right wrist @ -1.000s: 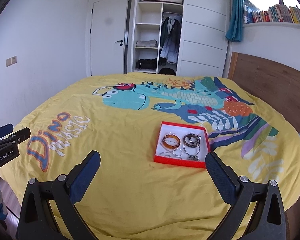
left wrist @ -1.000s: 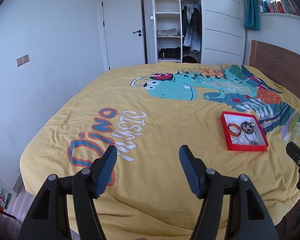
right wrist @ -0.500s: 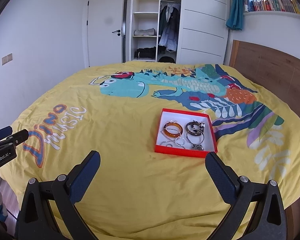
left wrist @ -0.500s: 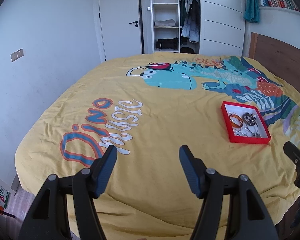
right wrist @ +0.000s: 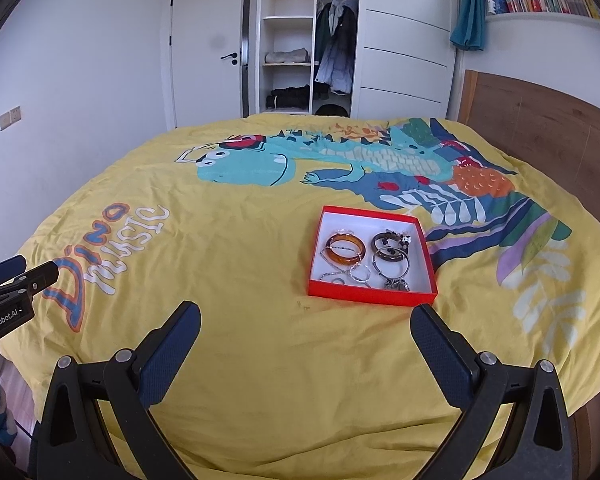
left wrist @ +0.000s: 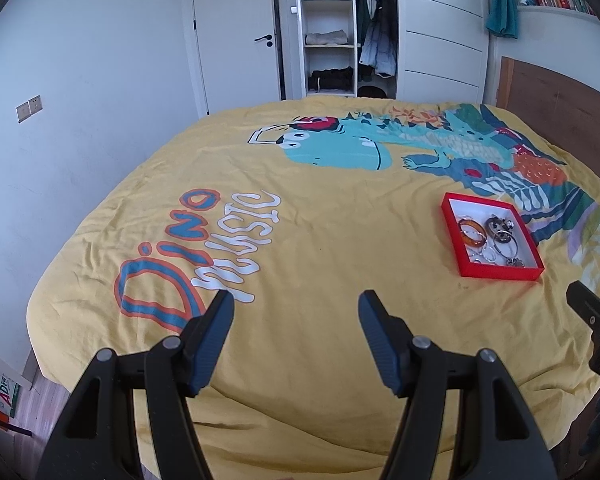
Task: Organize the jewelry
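Observation:
A red tray (right wrist: 416, 232) with a white inside lies on the yellow bedspread (right wrist: 240, 280). It holds an amber bangle (right wrist: 345, 249), a dark bangle (right wrist: 391, 257), silver rings (right wrist: 360, 273) and other small jewelry. The tray also shows in the left wrist view (left wrist: 452, 216) at the right. My right gripper (right wrist: 306, 328) is open and empty, above the bed just short of the tray's near edge. My left gripper (left wrist: 296, 320) is open and empty, over the bedspread to the left of the tray.
A wooden headboard (right wrist: 540, 140) runs along the right. An open wardrobe (right wrist: 308, 40) and a white door (right wrist: 208, 56) stand behind the bed. A white wall (left wrist: 80, 100) closes the left side. The left gripper shows at the right wrist view's left edge (right wrist: 8, 292).
Both grippers have moved forward and tilted down toward the bed, so the tray appears closer. Both stay open and empty.

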The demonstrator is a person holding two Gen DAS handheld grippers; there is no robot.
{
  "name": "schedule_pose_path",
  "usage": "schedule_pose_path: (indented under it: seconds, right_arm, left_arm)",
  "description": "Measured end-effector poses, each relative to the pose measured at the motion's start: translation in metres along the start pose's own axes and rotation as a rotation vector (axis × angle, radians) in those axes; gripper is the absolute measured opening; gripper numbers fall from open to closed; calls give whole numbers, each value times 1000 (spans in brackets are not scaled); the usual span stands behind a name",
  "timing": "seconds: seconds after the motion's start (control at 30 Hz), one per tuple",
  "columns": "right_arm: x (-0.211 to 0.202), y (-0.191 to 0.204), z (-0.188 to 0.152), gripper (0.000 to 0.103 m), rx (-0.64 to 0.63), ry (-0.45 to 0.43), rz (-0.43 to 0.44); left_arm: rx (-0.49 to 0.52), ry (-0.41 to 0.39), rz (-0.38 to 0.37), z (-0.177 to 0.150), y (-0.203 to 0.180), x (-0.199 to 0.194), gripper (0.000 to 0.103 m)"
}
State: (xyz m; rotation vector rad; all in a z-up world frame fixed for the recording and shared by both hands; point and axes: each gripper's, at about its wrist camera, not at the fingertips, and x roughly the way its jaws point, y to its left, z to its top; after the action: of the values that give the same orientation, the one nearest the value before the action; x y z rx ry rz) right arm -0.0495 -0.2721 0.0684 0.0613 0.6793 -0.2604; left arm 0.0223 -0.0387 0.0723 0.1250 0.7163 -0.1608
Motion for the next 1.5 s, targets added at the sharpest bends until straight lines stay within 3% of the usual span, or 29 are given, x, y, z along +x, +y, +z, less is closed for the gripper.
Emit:
schedule_pose_path:
  seconds: [1.5]
  right_arm:
    - [29, -6, -14, 103, 20, 85, -3]
  left_arm:
    - [44, 69, -13, -10, -7, 27, 63]
